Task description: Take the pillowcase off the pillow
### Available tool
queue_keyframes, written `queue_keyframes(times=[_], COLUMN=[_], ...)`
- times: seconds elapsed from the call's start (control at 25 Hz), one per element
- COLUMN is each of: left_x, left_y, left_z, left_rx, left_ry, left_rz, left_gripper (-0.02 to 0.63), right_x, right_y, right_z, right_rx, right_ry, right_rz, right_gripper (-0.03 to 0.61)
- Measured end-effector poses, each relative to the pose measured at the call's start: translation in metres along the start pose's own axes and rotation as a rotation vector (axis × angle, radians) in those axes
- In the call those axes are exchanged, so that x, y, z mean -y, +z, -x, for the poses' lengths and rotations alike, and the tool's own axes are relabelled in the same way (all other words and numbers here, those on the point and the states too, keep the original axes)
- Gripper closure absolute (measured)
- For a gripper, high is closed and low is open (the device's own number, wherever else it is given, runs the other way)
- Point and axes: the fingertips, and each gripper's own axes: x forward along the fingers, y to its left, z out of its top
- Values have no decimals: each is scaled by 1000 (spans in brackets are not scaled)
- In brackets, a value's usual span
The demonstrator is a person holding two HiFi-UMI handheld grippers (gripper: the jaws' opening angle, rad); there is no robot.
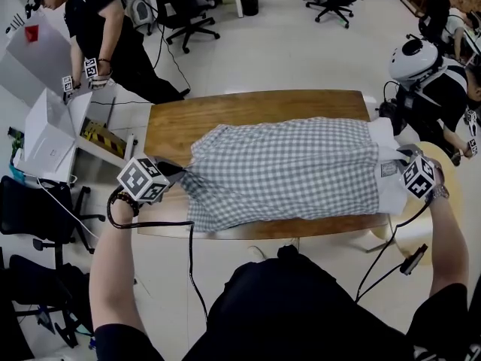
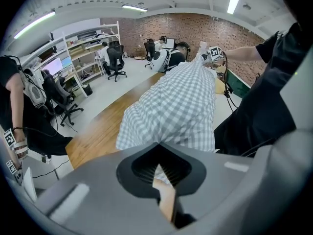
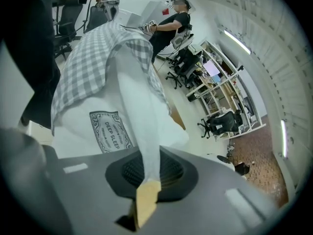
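The pillowcase [image 1: 285, 171] is matt woven cloth in a grey-and-white check, softly creased. At its 3 o'clock end the pillow [image 1: 387, 183] shows smooth white cloth with a printed label. The table [image 1: 225, 115] beneath is varnished wood, smooth with a mild sheen. The left gripper [image 2: 159, 173] and right gripper [image 3: 146, 187] have matt grey plastic shells. The floor [image 1: 285, 43] at 12 o'clock is pale, smooth and faintly glossy.

Bare wooden surface [image 1: 225, 119] lies free at upper middle; gingham pillowcase [image 1: 285, 168] fills the centre; a person [image 1: 105, 28] and white box [image 1: 45, 138] crowd the upper left.
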Motion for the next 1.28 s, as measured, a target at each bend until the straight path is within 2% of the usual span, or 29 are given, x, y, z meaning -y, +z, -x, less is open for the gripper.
queue_keyframes(times=[0.24, 0.36, 0.48, 0.68, 0.92, 1.08, 1.28], left_x=[14, 15, 14, 12, 20, 30, 54], left_y=[-1, 1, 9, 21, 30, 25, 15], left_z=[-20, -24, -19, -6, 15, 12, 2], left_rx=[5, 47, 127, 305, 494, 555, 644], left_ry=[-11, -23, -47, -61, -75, -61, -38], left_rz=[-35, 6, 86, 219, 375, 495, 733], left_gripper=[605, 589, 542, 468, 454, 451, 451], right_x=[-20, -27, -24, -14, -1, 13, 28], right_y=[-2, 1, 3, -1, 13, 31, 31], right_z=[-10, -15, -14, -3, 30, 41, 43], right_rx=[-12, -18, -30, -12, 35, 105, 155], right_ry=[29, 51, 71, 60, -21, -91, -107], right_rz=[25, 25, 5, -83, -286, -397, -568], right_gripper=[538, 486, 416, 405, 405, 405, 405])
